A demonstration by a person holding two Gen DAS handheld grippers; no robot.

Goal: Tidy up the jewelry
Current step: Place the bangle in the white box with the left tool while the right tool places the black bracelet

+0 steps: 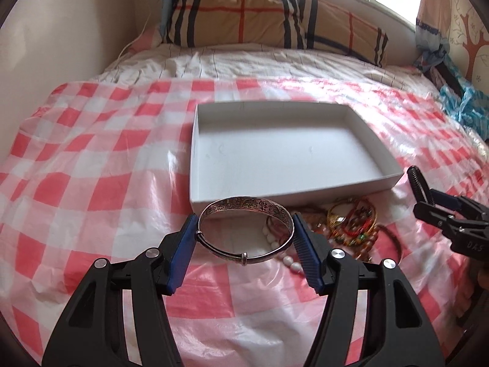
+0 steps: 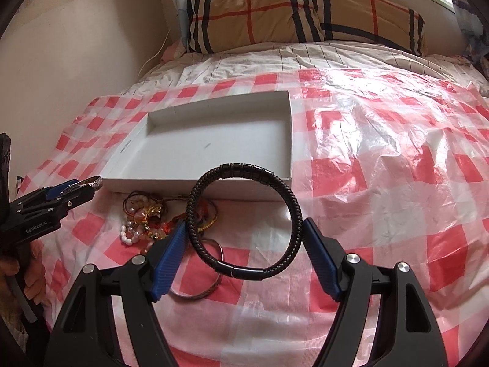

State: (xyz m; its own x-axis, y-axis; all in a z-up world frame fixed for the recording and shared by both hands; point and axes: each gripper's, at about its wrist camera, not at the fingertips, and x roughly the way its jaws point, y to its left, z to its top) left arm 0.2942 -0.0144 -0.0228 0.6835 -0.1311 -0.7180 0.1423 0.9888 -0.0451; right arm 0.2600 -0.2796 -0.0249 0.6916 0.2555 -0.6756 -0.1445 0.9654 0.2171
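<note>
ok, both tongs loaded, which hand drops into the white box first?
Left, marginally. Its tongs hold the silver bangle level, right at the white box's near wall. The right tongs hold the black braided bracelet upright, slightly farther back.

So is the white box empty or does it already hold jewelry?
Empty: the white box shows only its bare floor in both views; the jewelry pile lies outside it.

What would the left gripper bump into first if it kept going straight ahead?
Probably the near wall of the shallow white cardboard box, just beyond the engraved silver bangle held by the left gripper; depth is uncertain.
</note>
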